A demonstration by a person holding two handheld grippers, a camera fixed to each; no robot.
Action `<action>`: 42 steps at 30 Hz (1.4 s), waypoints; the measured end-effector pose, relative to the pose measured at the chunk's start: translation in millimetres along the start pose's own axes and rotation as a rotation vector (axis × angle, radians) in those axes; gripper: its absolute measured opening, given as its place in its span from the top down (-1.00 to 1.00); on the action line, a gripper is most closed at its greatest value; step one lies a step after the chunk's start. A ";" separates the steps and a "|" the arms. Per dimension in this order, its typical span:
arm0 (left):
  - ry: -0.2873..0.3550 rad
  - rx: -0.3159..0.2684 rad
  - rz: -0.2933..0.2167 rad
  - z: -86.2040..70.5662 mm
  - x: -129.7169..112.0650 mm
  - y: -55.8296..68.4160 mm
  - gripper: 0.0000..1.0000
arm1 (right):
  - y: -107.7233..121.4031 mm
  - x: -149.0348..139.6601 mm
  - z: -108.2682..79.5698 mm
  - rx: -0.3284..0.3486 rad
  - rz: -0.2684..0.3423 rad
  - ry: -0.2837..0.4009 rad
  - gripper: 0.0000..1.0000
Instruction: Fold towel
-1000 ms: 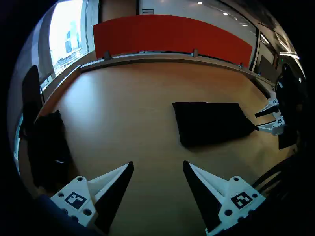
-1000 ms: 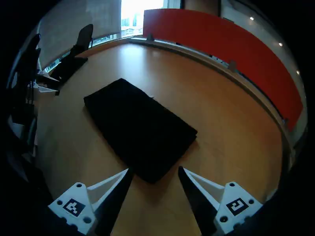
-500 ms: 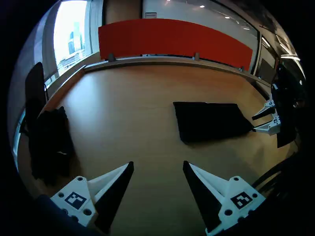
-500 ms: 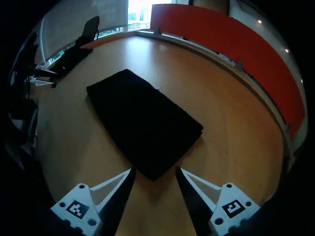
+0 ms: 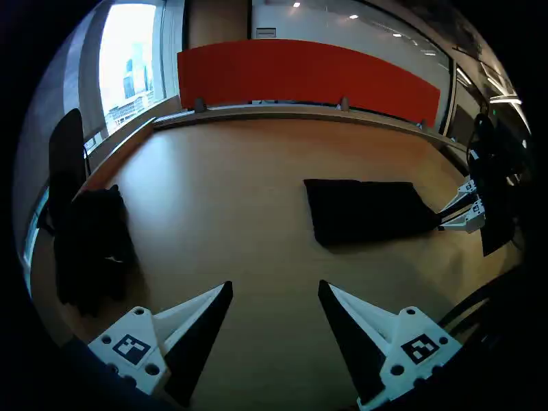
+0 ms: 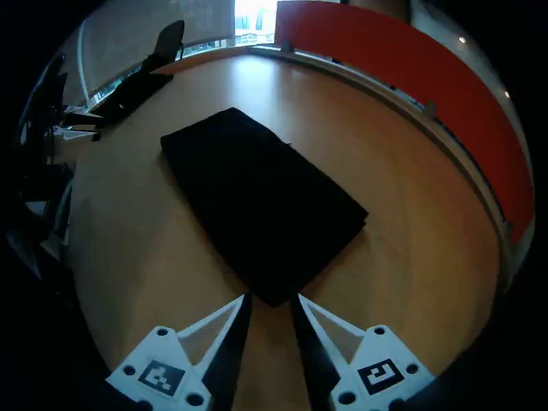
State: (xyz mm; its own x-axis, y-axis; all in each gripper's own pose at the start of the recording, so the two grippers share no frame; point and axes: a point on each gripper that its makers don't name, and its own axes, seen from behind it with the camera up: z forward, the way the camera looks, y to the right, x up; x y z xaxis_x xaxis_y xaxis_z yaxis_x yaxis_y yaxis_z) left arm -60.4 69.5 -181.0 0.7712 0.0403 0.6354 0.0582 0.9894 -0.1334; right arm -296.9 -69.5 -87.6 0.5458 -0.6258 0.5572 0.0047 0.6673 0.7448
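Right gripper view: my right gripper (image 6: 270, 299), jaws narrowly apart, should bite the black towel's (image 6: 260, 198) corner at twelve o'clock deeply.

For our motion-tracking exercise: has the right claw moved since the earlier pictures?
Yes. The right claw has narrowed and closed in around the near corner of the black towel.

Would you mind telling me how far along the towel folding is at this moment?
Done: the towel lies flat on the table as a neat rectangle, apparently folded already. In hand: the right gripper has its near corner between its tips, not clamped. Remaining: gripping and any further fold; the left gripper hangs open apart.
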 end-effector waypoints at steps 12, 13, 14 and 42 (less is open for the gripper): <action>0.022 -0.002 0.011 -5.4 -1.0 4.2 -0.85 | 3.2 -4.4 2.1 0.002 -0.009 -0.015 0.28; 0.022 -0.002 0.012 -5.7 -1.2 4.3 -0.85 | 3.0 -4.2 2.5 0.003 -0.010 -0.015 0.33; 0.022 -0.003 0.012 -6.1 -1.5 4.5 -0.85 | 2.7 -4.0 2.9 0.004 -0.011 -0.015 0.38; 0.042 0.014 0.003 -13.3 -4.7 2.1 -0.85 | 17.8 38.7 -25.2 -0.067 -0.023 0.082 0.97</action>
State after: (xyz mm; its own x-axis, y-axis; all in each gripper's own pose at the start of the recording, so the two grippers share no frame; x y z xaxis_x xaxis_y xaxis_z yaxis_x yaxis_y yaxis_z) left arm -55.4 69.6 -194.4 0.7972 0.0379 0.6025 0.0470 0.9911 -0.1245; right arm -254.5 -71.7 -62.0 0.6120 -0.6079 0.5059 0.0730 0.6803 0.7293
